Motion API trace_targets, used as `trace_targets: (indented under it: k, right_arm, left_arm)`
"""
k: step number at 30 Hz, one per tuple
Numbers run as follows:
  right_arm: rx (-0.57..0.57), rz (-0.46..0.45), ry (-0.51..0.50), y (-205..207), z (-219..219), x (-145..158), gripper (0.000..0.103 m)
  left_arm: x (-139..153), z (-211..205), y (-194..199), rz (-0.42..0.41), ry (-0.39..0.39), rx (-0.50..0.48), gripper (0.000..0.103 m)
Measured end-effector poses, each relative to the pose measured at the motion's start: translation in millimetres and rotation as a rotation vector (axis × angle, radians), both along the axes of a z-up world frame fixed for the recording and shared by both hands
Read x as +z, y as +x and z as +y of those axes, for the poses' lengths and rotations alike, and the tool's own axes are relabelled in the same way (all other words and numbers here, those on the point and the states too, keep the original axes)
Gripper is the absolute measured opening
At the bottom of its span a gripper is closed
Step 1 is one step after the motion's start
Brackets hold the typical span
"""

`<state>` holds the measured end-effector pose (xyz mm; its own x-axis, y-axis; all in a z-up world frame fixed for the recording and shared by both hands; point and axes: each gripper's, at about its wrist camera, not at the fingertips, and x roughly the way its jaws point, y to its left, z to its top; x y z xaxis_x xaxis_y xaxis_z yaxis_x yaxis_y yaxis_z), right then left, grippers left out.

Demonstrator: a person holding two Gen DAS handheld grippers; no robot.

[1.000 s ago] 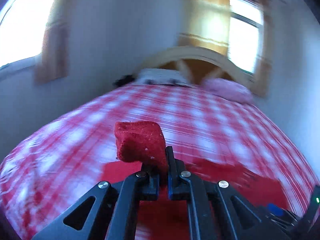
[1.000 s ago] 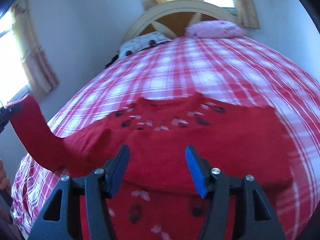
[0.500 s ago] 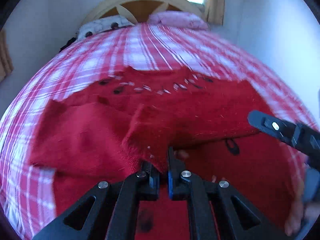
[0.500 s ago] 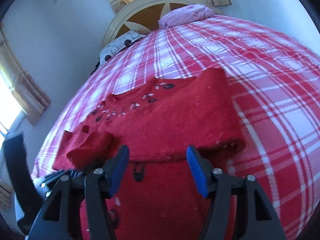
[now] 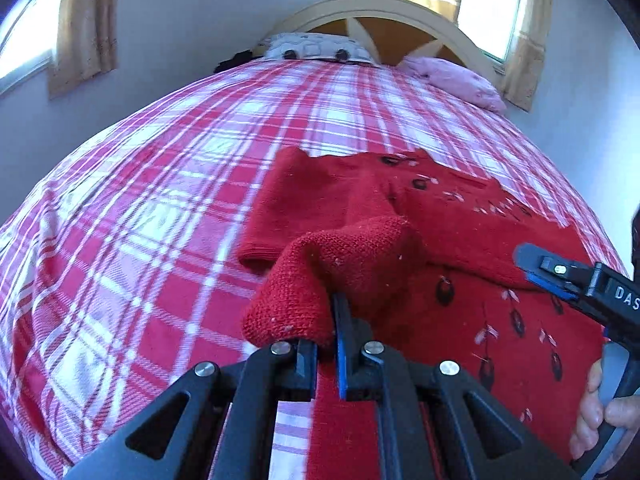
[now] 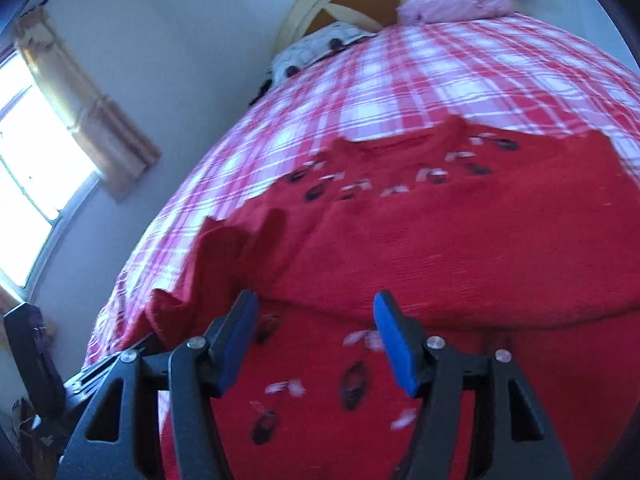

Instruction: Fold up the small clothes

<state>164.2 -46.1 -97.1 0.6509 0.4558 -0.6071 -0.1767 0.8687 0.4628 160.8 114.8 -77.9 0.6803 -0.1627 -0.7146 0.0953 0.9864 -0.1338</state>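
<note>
A red knitted sweater (image 5: pixel 460 240) with dark and white leaf marks lies on the bed; it also shows in the right wrist view (image 6: pixel 460 248). My left gripper (image 5: pixel 326 320) is shut on the red sleeve cuff (image 5: pixel 320 276) and holds it over the sweater's left edge. My right gripper (image 6: pixel 314 332) is open and empty, hovering just above the sweater's front; it shows at the right edge of the left wrist view (image 5: pixel 560 280). The folded left sleeve (image 6: pixel 224 264) bunches beside it.
The bed has a red and white plaid cover (image 5: pixel 160 200). A spotted pillow (image 5: pixel 316 48) and a pink pillow (image 5: pixel 456 80) lie by the arched headboard (image 5: pixel 384 12). Walls and curtained windows (image 6: pixel 36 160) surround the bed.
My left gripper has carried the sleeve cuff from high in the air down across the sweater's left side. My right gripper has stayed open and shifted over the sweater's front.
</note>
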Motion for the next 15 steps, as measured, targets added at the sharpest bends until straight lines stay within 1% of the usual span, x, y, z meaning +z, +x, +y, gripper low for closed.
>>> trace_targets:
  k: [2,5,8,9,11,13,15]
  right_arm:
    - [0.009,0.000,-0.019,-4.2,7.0,-1.3,0.064]
    - [0.008,0.001,-0.035,-13.0,7.7,-2.5,0.064]
    - [-0.031,-0.007,-0.061,-21.0,0.2,-1.0,0.064]
    - [-0.045,-0.008,-0.064,-23.9,-3.5,-1.2,0.064]
    - [-0.061,0.000,-0.047,-25.6,-11.3,-2.0,0.064]
    - [-0.070,0.013,-0.013,-26.3,-17.7,-3.9,0.064]
    - [-0.070,0.016,-0.006,-25.9,-17.9,-5.3,0.064]
  left_arm:
    - [0.4,-14.5,-0.9,-0.005,-0.023,-0.070,0.007]
    - [5.0,-33.6,-10.4,-0.013,-0.094,-0.217,0.007]
    - [8.3,-51.5,-24.9,-0.012,-0.104,-0.378,0.007]
    - [9.6,-54.3,-30.3,-0.018,-0.103,-0.415,0.007]
    - [11.6,-53.9,-41.2,-0.036,-0.093,-0.465,0.007]
    - [12.5,-48.7,-47.2,-0.033,-0.081,-0.474,0.007]
    - [11.7,-41.4,-48.8,-0.018,-0.092,-0.468,0.007]
